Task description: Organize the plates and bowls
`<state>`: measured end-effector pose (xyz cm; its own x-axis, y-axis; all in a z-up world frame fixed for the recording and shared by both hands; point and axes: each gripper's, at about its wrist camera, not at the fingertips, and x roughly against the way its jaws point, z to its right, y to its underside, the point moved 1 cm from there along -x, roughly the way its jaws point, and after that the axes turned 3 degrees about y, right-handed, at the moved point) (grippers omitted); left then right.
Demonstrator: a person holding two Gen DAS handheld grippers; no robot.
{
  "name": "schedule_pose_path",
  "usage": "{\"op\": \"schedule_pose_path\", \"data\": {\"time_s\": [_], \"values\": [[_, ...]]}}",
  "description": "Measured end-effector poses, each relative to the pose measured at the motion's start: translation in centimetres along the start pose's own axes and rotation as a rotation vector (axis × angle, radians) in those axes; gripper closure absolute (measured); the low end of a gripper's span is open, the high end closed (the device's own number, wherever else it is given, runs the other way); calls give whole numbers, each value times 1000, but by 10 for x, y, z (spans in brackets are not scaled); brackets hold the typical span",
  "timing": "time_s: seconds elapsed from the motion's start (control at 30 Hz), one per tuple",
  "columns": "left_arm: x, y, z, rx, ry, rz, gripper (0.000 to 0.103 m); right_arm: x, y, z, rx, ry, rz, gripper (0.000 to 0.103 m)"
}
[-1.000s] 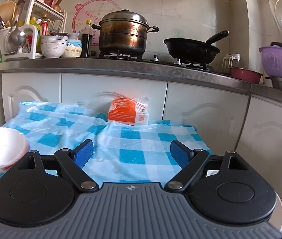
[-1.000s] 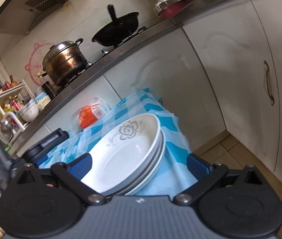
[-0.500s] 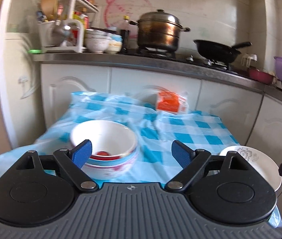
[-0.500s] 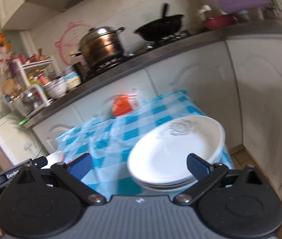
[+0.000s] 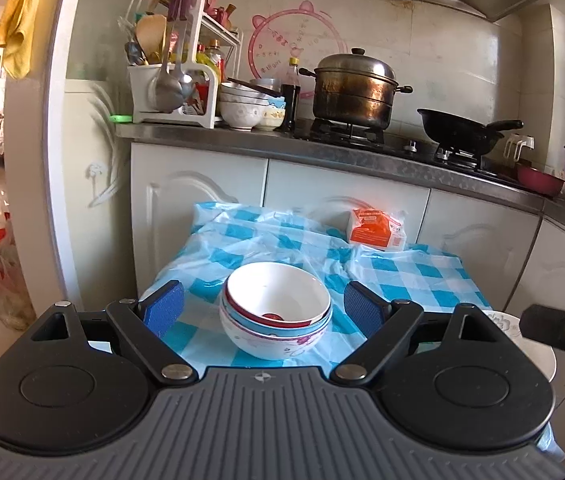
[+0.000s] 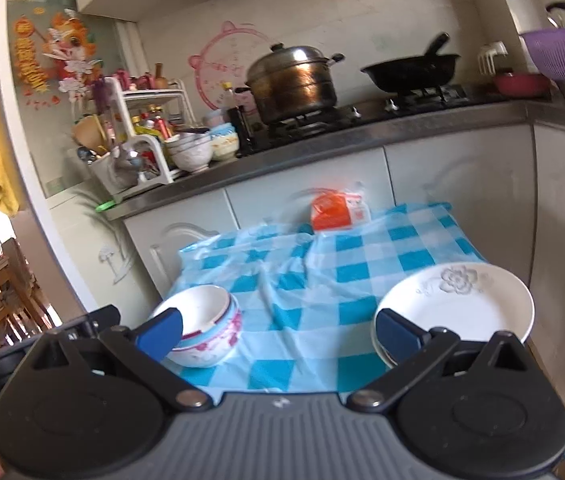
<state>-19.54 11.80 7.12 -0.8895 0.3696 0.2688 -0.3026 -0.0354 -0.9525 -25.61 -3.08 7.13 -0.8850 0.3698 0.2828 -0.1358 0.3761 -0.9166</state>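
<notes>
Lining up on the nested bowls (image 5: 276,312), the left tongs (image 5: 262,308) hang spread wide and empty; the right tongs (image 6: 278,326) gape likewise, plates (image 6: 458,304) at their 3 o'clock by the worktop (image 6: 314,276) edge. Next move likely needs a rim pinch; open cloth lies toward 12 o'clock.

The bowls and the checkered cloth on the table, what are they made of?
The stacked bowls look like glazed ceramic: white, glossy, with painted red and blue rims and flower prints. They could be melamine; the pictures cannot settle it. The blue-and-white checkered cloth looks like thin plastic sheeting: it shines, crinkles in sharp folds, and looks slightly see-through at its raised edges.
</notes>
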Motion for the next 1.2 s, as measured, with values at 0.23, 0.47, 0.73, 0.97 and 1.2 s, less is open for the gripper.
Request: {"op": "schedule_pose_path", "data": {"time_s": [0.23, 0.47, 0.73, 0.97, 1.2], "values": [[3, 5, 3, -2, -16, -10, 0, 7, 4, -10, 12, 7, 4, 1], [2, 12, 5, -14, -23, -41, 0, 6, 14, -15, 27, 32, -6, 1], [-9, 21, 6, -23, -8, -112, 0, -1, 28, -9, 28, 71, -39, 1], [-17, 27, 7, -44, -11, -141, 0, -4, 34, -2, 12, 76, -45, 1], [-18, 29, 7, -49, -10, -147, 0, -5, 36, 2, 17, 86, -27, 1]]}}
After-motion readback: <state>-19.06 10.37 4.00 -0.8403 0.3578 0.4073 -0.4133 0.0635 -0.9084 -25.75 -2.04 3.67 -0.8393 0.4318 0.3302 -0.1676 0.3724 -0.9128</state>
